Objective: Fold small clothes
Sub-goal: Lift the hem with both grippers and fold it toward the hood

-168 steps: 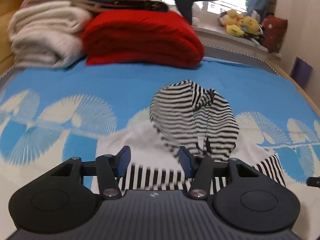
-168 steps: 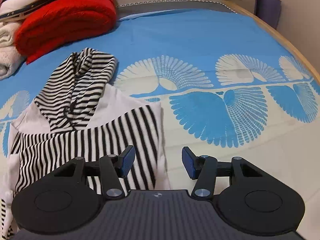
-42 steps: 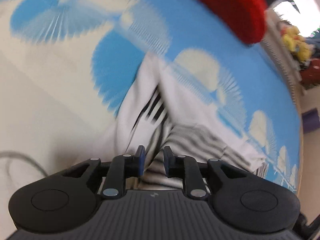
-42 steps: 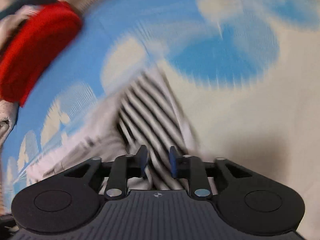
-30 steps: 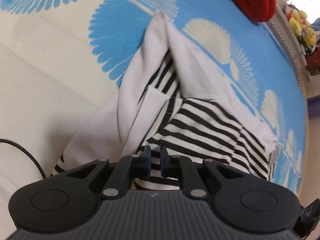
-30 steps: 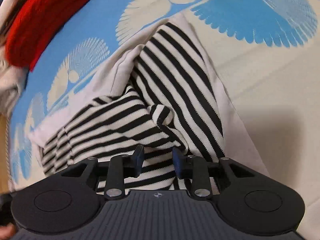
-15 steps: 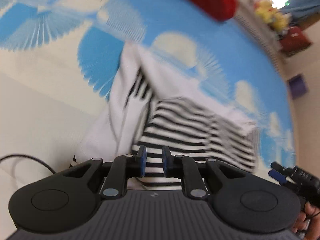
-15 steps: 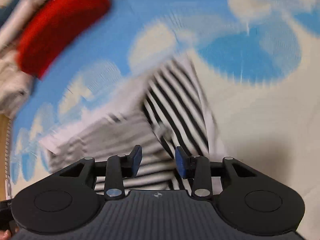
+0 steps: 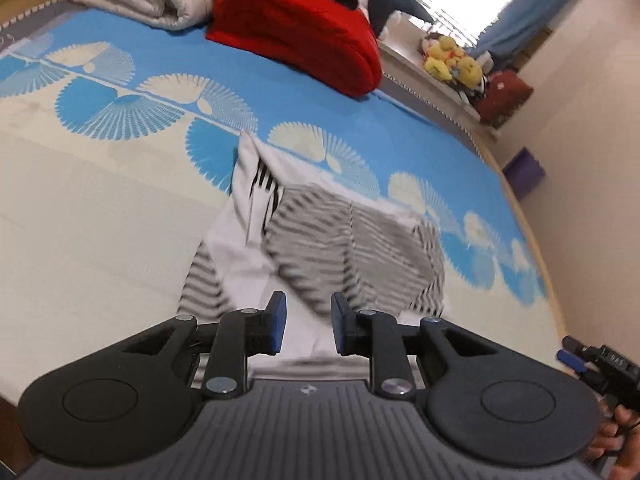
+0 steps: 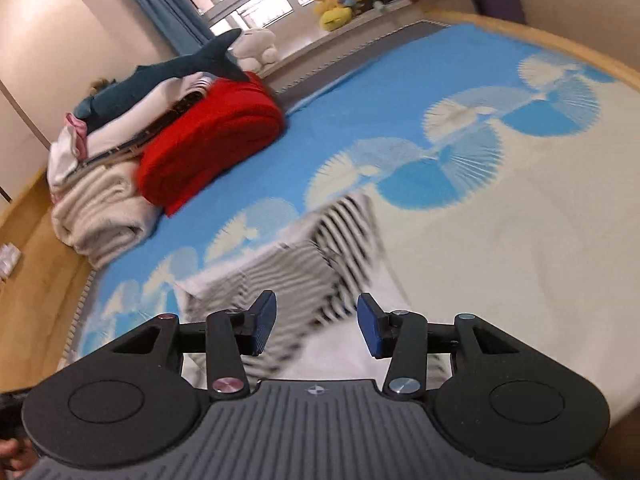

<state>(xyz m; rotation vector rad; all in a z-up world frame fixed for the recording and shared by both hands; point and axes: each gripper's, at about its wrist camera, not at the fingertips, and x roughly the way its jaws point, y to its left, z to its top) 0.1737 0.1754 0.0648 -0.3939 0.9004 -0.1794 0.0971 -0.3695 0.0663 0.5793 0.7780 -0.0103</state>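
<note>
Lying bunched and partly folded on the bed (image 9: 100, 216), the striped hoodie (image 9: 344, 240) rests on the cream band of the blue fan-patterned cover, its black-and-white striped layer heaped over white fabric. The left hand-held gripper (image 9: 306, 322) hovers just above the garment's near edge, tilted, with its blue-padded jaws spread apart and nothing between them. The right hand-held gripper (image 10: 316, 328) is likewise released, jaws wide, poised over the hoodie's near side with white and striped cloth showing in the gap below. At the lower right of the left wrist view the other gripper's blue tips appear, held by a hand (image 9: 616, 436). Well beyond the hoodie sit a rolled red blanket (image 9: 296, 24), a folded cream blanket (image 10: 100, 216), a stuffed shark (image 10: 168, 68) and yellow plush toys (image 9: 448, 62).
</note>
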